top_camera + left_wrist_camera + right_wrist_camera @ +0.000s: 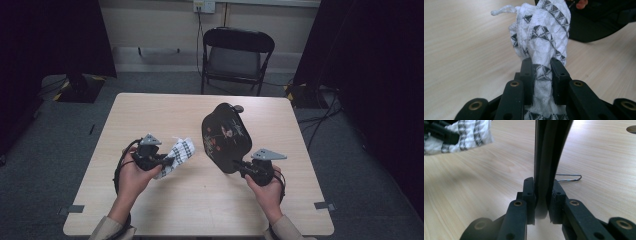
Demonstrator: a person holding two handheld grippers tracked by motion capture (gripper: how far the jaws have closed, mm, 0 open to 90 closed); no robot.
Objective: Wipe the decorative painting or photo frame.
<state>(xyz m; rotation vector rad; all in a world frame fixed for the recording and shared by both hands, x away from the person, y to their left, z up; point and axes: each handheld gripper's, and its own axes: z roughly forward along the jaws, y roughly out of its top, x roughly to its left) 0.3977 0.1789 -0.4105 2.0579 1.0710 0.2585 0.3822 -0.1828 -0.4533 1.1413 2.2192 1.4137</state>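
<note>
Cloth and black tray each gripped over the bench

From the high view, the left tongs (167,161) were clenched on a checked white cloth (177,154) above the wooden bench (200,200), while the right tongs (241,166) grasped the near rim of a black lacquered tray (225,136), tilted up just beside the cloth. In the left gripper view, both jaws pinched the bunched cloth (541,45), the tray (594,27) dark behind it. In the right gripper view, the jaws squeezed the tray's edge (549,152); the cloth (461,135) hung at upper left.
</note>
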